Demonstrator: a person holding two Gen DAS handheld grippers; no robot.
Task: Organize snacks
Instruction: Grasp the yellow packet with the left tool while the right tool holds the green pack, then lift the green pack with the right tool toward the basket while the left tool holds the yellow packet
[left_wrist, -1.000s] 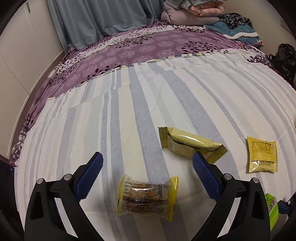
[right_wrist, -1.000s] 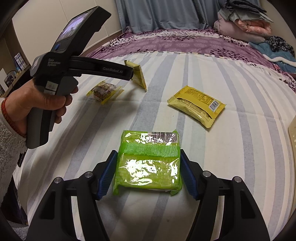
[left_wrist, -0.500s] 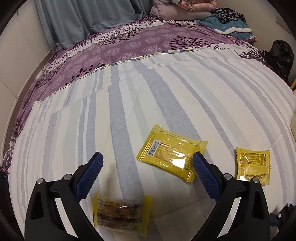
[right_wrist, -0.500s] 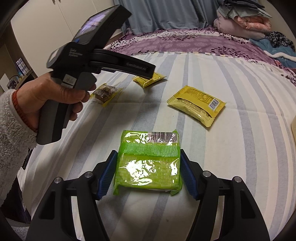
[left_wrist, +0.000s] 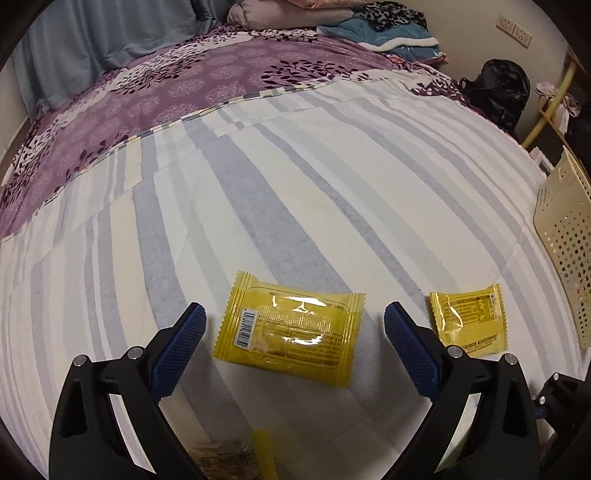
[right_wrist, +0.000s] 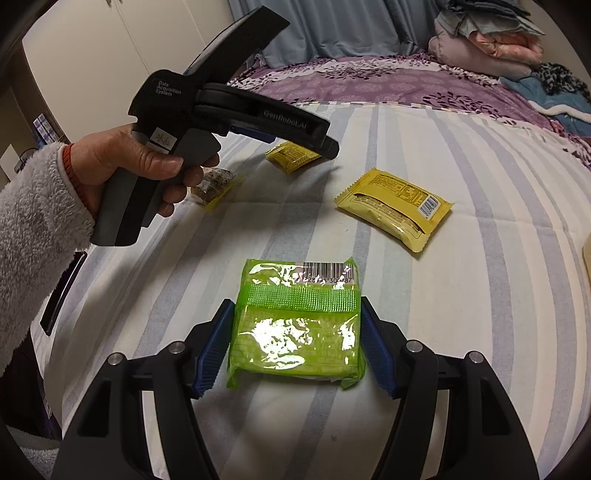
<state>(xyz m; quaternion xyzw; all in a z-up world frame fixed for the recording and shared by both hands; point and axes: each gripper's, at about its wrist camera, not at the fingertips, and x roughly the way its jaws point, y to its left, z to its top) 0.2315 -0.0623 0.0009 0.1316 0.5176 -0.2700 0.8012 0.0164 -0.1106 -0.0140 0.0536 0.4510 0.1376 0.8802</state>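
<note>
Left wrist view: the left hand-held gripper is hanging over the bed, its black arms ending in blue ribbed pads standing wide apart and clamping nothing. Between and just beyond them a flat yellow packet is lying on the striped sheet, glossy film with crimped zigzag ends and a barcode at its left end, touching neither pad. A smaller square yellow sachet is lying to the right, just beyond the right pad. A clear-windowed wrapper with a yellow end is peeking in at the bottom edge, mostly hidden. A cream perforated plastic basket is standing at the right edge. Further back a purple floral quilt is covering the bed. Right wrist view: the right hand-held gripper is gripping a lime-green packet, its blue pads pressing the two long sides; the film is shiny and crinkled, with a ribbed seal band and a barcode at the far end. A person's left hand in a fluffy white sleeve is holding the other tool's grey handle at left. A pale yellow rectangular bar wrapper is lying well apart on the right.
</note>
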